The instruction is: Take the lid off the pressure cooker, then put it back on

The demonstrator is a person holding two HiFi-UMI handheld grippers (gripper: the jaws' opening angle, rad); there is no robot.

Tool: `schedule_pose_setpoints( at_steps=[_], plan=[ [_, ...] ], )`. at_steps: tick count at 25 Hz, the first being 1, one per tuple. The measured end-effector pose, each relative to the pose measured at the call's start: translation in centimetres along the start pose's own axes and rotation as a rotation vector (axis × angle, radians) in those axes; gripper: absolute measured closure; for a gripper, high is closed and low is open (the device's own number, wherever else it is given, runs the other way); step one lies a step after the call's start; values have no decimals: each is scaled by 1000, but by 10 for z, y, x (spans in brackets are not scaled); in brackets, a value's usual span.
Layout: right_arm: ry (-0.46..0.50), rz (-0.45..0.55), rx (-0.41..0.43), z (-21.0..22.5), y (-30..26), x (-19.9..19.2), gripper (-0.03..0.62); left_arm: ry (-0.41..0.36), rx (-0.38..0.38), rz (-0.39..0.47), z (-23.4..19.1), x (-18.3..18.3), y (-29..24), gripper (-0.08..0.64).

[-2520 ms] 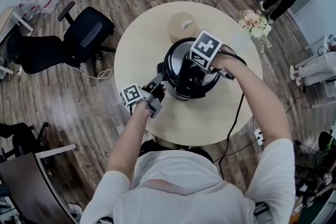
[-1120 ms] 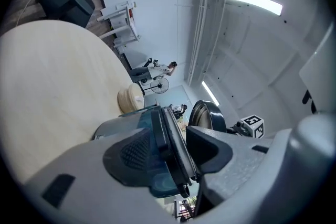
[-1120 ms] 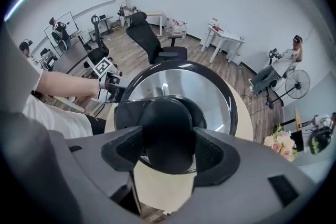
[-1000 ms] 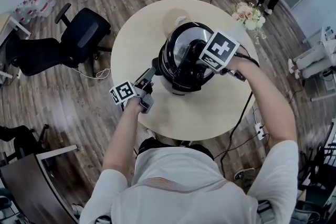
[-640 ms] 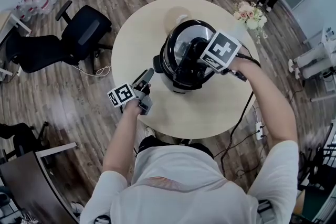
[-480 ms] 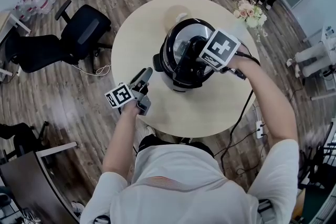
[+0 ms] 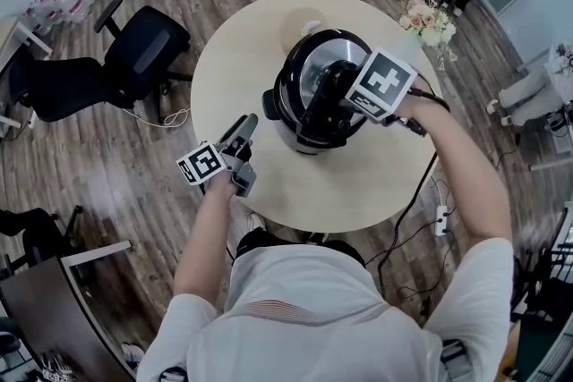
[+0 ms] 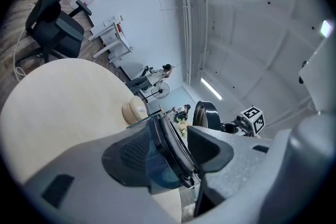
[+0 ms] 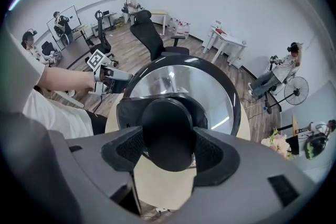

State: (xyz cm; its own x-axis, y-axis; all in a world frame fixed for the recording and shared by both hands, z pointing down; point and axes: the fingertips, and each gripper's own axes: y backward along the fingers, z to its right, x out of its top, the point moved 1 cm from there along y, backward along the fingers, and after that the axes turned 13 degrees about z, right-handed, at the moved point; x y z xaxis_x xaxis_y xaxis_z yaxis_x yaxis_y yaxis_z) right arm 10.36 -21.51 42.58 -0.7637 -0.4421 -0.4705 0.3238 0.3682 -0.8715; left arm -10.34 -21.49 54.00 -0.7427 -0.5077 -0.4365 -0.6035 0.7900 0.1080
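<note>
two tools in play. right tool [image 9: 168, 157]: clamped on the black round knob [image 9: 168, 134] of the lid [image 9: 184, 78], aimed steeply down. left tool [image 7: 246, 128]: level, just beside the side handle [image 7: 269, 100] but off the pot, part-closed w/ a thin dark curved piece [image 8: 167, 165], bluish on one face, seemingly pinched btwn the pads; identity unclear. lid: over the cooker body [image 7: 300, 141] on the round desk [image 7: 242, 49]; seated or just lifted, can't tell. for the step in hand, prob.: keep the grip square on the knob, hold the lid level, turn about the knob's axis w/o dragging the pot, lift or lower straight so the rim meets evenly, brace the side handle vs. spin. lid: polished steel dome, mirror-bright, black rim, matte plastic crossbar. knob: smooth, likely slippery. desk: pale, smooth, wood-look.
</note>
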Motion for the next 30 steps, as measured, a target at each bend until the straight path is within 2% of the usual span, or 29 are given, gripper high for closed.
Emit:
schedule_pose_setpoints(
  at_steps=[12, 26, 30],
  plan=[
    [8, 21, -23, 0, 5, 2, 308, 10, -24, 0, 10, -2, -2, 348],
    [-51, 14, -13, 9, 24, -9, 310, 21, -39, -2, 16, -1, -2, 348],
    [-98, 70, -1, 13, 40, -6, 310, 22, -44, -3, 18, -3, -4, 348]
  ],
)
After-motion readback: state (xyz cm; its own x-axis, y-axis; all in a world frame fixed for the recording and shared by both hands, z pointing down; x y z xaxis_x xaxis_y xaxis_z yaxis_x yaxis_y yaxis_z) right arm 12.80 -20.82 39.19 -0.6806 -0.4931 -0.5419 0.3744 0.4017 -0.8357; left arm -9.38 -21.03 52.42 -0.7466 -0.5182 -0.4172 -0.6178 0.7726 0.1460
